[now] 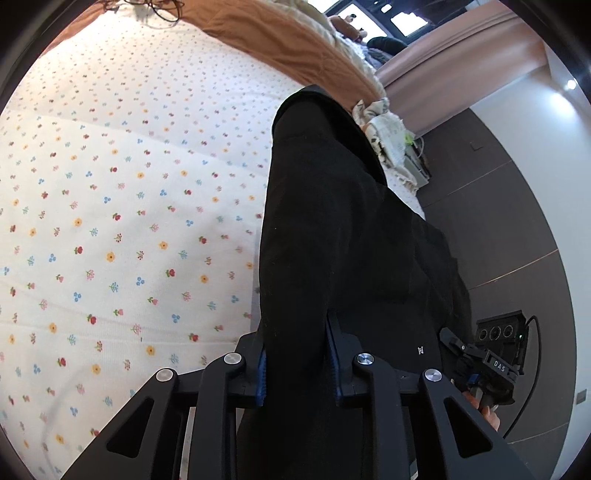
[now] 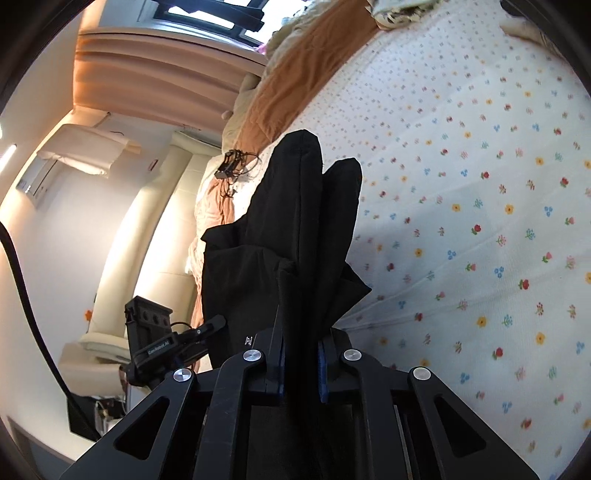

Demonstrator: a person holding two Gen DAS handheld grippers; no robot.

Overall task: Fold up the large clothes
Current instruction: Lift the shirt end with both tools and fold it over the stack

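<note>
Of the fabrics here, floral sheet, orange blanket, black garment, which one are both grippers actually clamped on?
The black garment: the left gripper and right gripper each pinch it. The floral sheet and orange blanket lie untouched on the bed.

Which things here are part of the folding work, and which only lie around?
Part of the job:
- black garment
- left gripper, shut on it
- right gripper, shut on it
- floral sheet, the work surface

Lying about:
- brown blanket
- eyeglasses
</note>
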